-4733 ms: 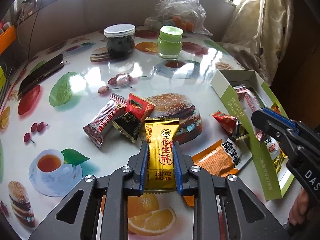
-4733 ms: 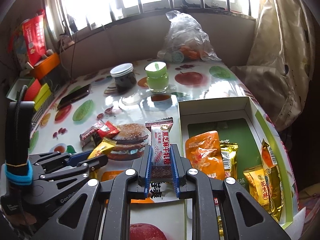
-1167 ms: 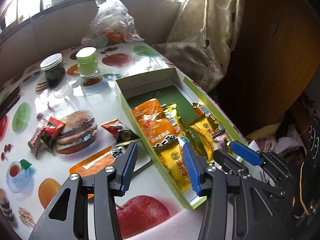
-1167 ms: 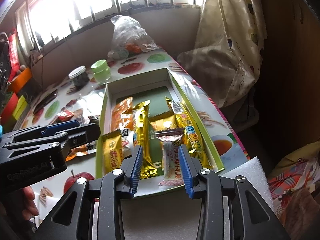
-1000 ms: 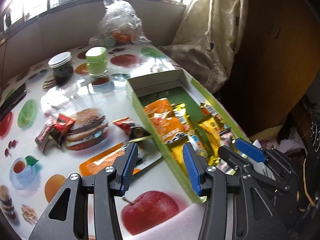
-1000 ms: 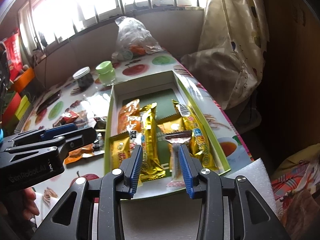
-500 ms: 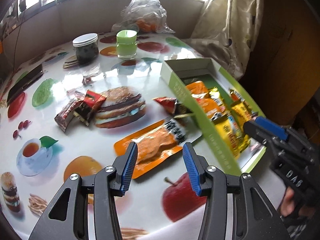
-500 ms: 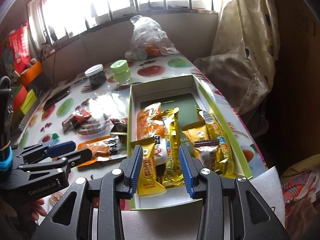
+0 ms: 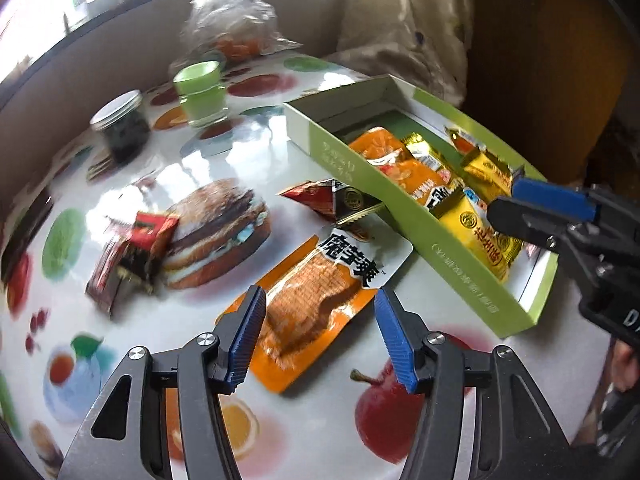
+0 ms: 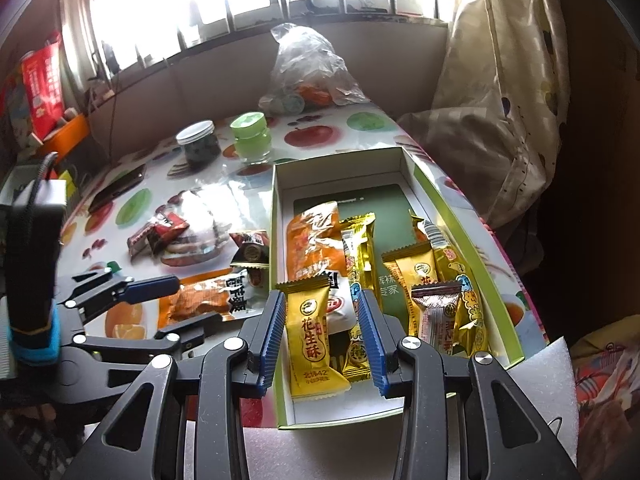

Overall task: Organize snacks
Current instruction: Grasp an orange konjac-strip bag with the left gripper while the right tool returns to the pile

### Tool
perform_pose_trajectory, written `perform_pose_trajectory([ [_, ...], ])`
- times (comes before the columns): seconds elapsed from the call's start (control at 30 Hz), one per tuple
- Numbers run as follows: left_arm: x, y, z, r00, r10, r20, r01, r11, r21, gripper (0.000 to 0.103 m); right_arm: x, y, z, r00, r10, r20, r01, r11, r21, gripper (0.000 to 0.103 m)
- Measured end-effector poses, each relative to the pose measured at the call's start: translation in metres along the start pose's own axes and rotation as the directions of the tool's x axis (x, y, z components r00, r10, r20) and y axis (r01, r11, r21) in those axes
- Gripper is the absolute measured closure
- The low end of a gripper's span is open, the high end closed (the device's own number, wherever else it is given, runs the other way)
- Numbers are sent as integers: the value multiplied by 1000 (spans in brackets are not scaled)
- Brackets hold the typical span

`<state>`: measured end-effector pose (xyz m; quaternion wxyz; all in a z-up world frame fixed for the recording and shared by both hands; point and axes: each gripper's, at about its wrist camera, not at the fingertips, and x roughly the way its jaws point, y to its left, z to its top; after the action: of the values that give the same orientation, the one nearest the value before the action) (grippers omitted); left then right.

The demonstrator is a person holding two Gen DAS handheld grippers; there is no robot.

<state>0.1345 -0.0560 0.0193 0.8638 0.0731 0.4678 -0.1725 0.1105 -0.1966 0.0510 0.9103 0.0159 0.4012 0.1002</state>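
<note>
The left hand-held gripper [image 9: 318,336] has swung away from the green box [image 9: 404,216] and now hangs low over the desk [image 9: 192,316], its blue pads straddling the near end of the orange konjac snack packet [image 9: 320,296] that lies flat just outside the box's long wall. Its jaws are opening at this moment and grasp nothing; the packet sits between them but the pads do not press on it. A moment ago this gripper was aimed at the box, where the yellow peanut-crisp bar [image 10: 314,340] it carried earlier now lies at the near end. The right hand-held gripper [image 10: 322,336] hovers released above that same end of the box, empty, having let go of the brown sesame candy [image 10: 436,316], which now rests among the gold-wrapped pieces inside. So two more snacks have gone in, and the work appears to have turned to what is left on the desk: the orange packet, a red-and-black triangular packet [image 9: 332,200] touching the box wall beside it, and a small cluster of dark red wrappers [image 9: 132,256] further off by the printed burger. The orange packet looks like the next pick; being thin and flat, it may call for the pads to reach right down to the desk before closing.
</note>
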Motion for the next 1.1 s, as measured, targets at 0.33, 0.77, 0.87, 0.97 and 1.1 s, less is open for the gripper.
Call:
perform_pose_trajectory([
  [0.33,13,-8,10,999,-12,-46,18,991,133,37,1,-2,6,1000,-9,1,9,1000,-1,67],
  [0.77,12,7,10,999,-26,-39,28,998,60,52,8,12,13,1000,-14,-12,14,999,-36,66],
  [0.87,8,12,5,999,-35,-33,36,998,41,52,10,18,13,1000,-10,-16,9,999,-48,66],
  [0.97,3,14,-2,999,-21,-30,22,999,25,52,12,24,13,1000,-8,-23,7,998,-59,66],
  [1.1,-5,19,-15,1000,-13,-23,13,1000,-1,52,16,33,14,1000,-2,-31,0,997,-76,66],
])
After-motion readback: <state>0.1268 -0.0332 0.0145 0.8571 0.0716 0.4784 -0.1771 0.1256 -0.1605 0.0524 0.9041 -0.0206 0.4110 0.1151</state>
